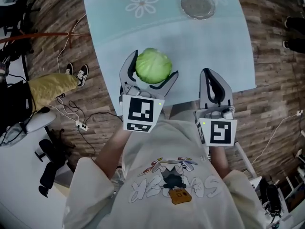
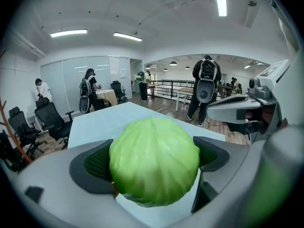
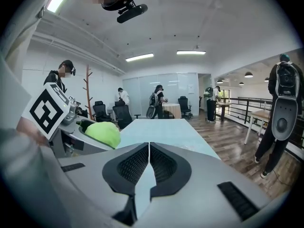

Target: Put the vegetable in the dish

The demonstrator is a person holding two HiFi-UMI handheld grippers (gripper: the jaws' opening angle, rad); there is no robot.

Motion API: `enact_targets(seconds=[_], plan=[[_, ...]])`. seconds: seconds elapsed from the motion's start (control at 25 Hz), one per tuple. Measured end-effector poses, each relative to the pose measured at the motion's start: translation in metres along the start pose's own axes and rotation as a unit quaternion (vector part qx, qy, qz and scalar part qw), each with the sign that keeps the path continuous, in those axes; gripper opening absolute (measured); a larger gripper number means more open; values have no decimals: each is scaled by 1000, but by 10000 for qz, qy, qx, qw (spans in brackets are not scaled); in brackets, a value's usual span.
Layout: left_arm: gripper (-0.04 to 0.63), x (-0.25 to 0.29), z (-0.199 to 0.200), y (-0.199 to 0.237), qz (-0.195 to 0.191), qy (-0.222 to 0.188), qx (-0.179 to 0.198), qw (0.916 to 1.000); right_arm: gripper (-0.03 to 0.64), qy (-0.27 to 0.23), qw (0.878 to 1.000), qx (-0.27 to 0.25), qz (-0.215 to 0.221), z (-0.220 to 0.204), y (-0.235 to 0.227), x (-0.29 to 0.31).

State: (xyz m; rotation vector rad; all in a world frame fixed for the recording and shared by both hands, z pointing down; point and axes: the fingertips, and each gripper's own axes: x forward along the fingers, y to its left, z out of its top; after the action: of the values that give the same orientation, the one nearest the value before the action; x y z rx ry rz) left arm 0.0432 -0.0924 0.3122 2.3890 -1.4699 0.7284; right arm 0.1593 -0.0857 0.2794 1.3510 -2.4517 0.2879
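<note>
A round green cabbage (image 1: 153, 66) is held above the near end of the light blue table (image 1: 209, 56), with my left gripper (image 1: 151, 70) shut on it. In the left gripper view the cabbage (image 2: 154, 161) fills the space between the two dark pads. It also shows at the left of the right gripper view as a green lump (image 3: 103, 133). My right gripper (image 1: 212, 82) is shut with nothing in it, its pads (image 3: 134, 164) touching, to the right of the cabbage. A round glass dish (image 1: 197, 5) sits at the table's far end.
White flower prints (image 1: 142, 4) mark the tablecloth near the dish. Wooden floor surrounds the table, with cables (image 1: 76, 113) and a seated person's legs and shoes (image 1: 76, 73) at the left. Several people stand in the room beyond the table (image 2: 204, 87).
</note>
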Motion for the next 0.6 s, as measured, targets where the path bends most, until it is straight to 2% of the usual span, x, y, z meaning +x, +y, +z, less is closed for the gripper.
enact_targets(seconds=[0.32, 0.6], plan=[[526, 46, 42, -10, -68, -177, 192, 9996, 25, -99, 9997, -228, -46, 11, -37, 5], [526, 87, 58, -18, -117, -157, 185, 9996, 25, -148, 9996, -236, -21, 18, -60, 19]])
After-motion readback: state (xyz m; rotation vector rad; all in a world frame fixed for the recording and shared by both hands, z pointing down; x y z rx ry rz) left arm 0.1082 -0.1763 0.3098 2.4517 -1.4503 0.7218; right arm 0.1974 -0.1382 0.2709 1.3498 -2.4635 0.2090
